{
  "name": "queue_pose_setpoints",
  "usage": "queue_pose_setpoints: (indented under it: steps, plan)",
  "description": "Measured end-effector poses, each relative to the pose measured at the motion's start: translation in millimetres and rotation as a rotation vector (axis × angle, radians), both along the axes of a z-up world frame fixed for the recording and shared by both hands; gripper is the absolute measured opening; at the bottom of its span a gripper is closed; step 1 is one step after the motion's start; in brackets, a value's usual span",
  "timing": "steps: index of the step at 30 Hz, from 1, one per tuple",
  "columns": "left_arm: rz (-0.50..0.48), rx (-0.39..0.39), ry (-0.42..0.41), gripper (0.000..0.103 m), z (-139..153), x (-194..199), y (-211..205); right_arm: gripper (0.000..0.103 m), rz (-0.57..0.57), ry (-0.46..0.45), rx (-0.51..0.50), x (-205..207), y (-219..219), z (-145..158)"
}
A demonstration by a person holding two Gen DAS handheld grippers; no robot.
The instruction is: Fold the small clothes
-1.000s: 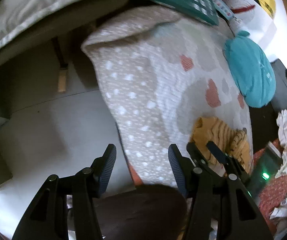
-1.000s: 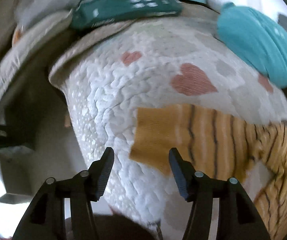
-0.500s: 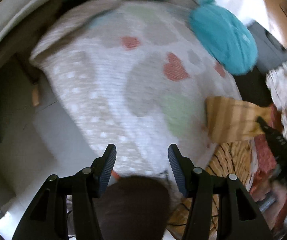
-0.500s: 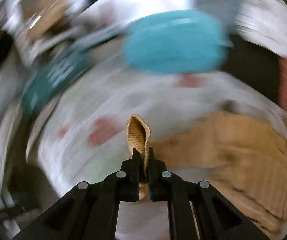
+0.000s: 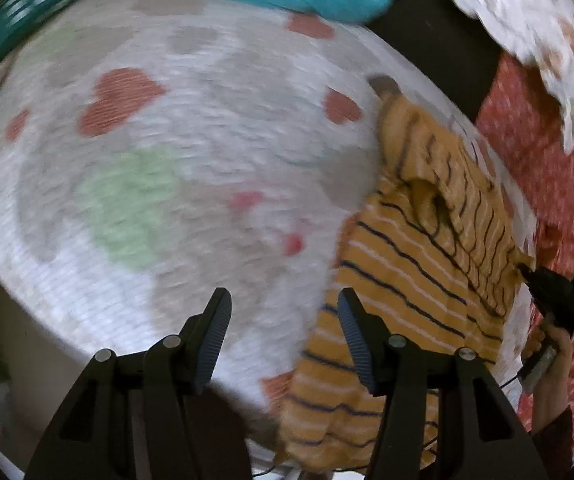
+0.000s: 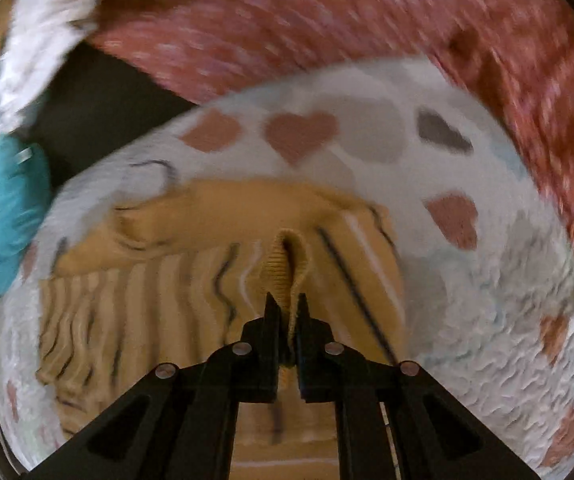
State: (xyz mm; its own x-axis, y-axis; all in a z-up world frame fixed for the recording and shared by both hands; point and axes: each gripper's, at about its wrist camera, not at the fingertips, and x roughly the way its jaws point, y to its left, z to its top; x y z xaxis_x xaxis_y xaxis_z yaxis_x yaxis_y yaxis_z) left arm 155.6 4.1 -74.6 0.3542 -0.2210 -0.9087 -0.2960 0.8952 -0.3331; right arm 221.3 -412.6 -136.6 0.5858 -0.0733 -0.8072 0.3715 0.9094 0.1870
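Only right wrist view: right tool (image 6: 286, 312) pinching striped garment (image 6: 287, 256).

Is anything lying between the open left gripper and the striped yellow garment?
Nothing visible does. The left gripper hangs open over the heart-print blanket, with the yellow garment just beside its right finger; the right gripper already pinches its edge.

Black angular left gripper (image 5: 283, 334) with ribbed fingers (image 5: 351, 332), silver screws; right gripper (image 6: 287, 322) alike.
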Motion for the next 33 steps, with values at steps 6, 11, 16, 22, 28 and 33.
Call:
queue_pose_setpoints:
  steps: [6,11,16,22,28,33]
  plan:
    - [-0.090,0.019,-0.001,0.054,-6,58,-41,0.048,-0.104,-0.029,0.109,-16,-47,-13]
    - [-0.105,-0.055,0.012,0.055,-19,126,-58,0.050,-0.060,-0.044,0.164,-46,-65,-12]
    - [-0.168,-0.006,0.100,0.023,-46,167,-89,0.050,-0.020,-0.043,0.189,-78,-70,-16]
    - [-0.196,0.213,0.120,0.006,-45,177,-91,0.050,-0.010,-0.039,0.147,-91,-75,-20]
    - [-0.209,0.337,0.090,0.012,-40,164,-97,0.050,-0.023,-0.037,0.167,-83,-75,-28]
    - [-0.182,0.343,0.075,0.017,-33,144,-78,0.051,-0.009,-0.029,0.185,-81,-69,-34]
